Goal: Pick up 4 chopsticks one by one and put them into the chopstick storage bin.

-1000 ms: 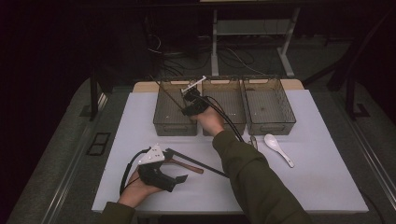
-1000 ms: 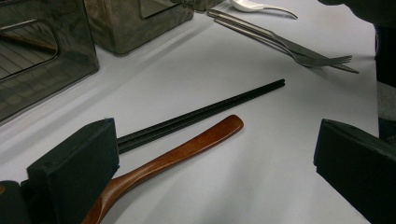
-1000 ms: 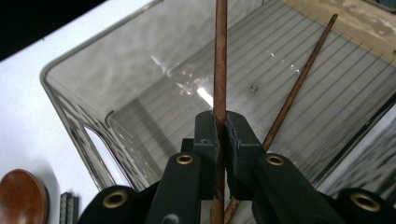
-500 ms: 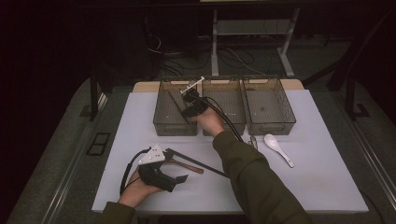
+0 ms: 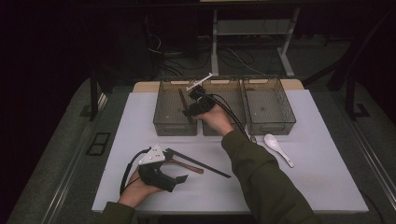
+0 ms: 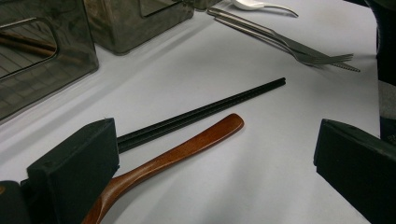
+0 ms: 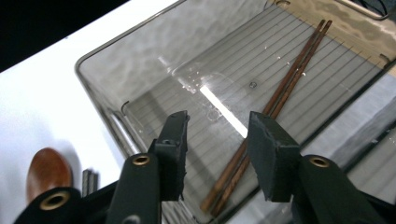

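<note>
R gripper (image 7: 217,154) over left bin (image 7: 100,88), jaws just opened, brown chopsticks (image 7: 280,93) lying free below. L gripper (image 6: 210,172) spread wide beside black chopsticks (image 6: 205,109), wooden spoon (image 6: 187,144); fork (image 6: 299,49) near.

Three clear bins (image 5: 175,128); two pairs of chopsticks, one brown (image 7: 275,105) and one black (image 6: 205,112); one wooden spoon (image 6: 177,151); one white spoon (image 5: 278,148); one fork (image 6: 299,49).

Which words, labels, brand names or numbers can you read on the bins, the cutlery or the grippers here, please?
None: no readable text anywhere.
The left bin holding the brown chopsticks, the black chopsticks, wooden spoon, fork and white spoon carry no print.
The right gripper, jaws just opening and empty, and the left gripper bear no marking.
</note>
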The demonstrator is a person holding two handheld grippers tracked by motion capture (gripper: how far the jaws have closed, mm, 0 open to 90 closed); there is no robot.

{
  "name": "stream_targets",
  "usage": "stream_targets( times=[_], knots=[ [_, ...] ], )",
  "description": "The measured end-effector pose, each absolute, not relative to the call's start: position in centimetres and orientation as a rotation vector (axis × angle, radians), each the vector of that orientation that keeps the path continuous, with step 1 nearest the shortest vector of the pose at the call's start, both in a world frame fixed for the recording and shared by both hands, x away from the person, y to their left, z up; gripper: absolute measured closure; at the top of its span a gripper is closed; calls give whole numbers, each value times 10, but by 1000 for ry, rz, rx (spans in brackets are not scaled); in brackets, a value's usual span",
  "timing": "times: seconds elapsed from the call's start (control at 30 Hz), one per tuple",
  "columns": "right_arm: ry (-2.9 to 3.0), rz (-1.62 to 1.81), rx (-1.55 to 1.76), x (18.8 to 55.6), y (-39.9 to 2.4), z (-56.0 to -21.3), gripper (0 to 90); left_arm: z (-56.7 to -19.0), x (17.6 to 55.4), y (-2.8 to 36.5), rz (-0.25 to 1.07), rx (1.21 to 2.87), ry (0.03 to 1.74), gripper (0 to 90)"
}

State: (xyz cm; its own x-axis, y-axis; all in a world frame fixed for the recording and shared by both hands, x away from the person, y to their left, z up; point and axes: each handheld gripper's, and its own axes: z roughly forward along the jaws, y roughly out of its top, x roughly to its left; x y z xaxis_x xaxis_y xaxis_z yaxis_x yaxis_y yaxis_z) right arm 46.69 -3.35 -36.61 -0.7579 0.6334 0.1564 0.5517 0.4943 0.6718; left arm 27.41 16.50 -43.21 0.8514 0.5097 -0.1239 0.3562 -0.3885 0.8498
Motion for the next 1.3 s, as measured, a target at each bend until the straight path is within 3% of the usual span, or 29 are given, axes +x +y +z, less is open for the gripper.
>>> stream_targets(
  times=[0.27, 0.73, 1.3],
  knots=[
    [2598, 1197, 987, 453, -60, -357, 497, -433, 274, 164, 193, 2015, 640, 0],
    [2577, 1308, 946, 424, -106, -352, 467, -433, 274, 163, 192, 2022, 644, 0],
    [2520, 1448, 977, 379, -183, -369, 414, -434, 274, 162, 193, 2026, 650, 0]
  ],
)
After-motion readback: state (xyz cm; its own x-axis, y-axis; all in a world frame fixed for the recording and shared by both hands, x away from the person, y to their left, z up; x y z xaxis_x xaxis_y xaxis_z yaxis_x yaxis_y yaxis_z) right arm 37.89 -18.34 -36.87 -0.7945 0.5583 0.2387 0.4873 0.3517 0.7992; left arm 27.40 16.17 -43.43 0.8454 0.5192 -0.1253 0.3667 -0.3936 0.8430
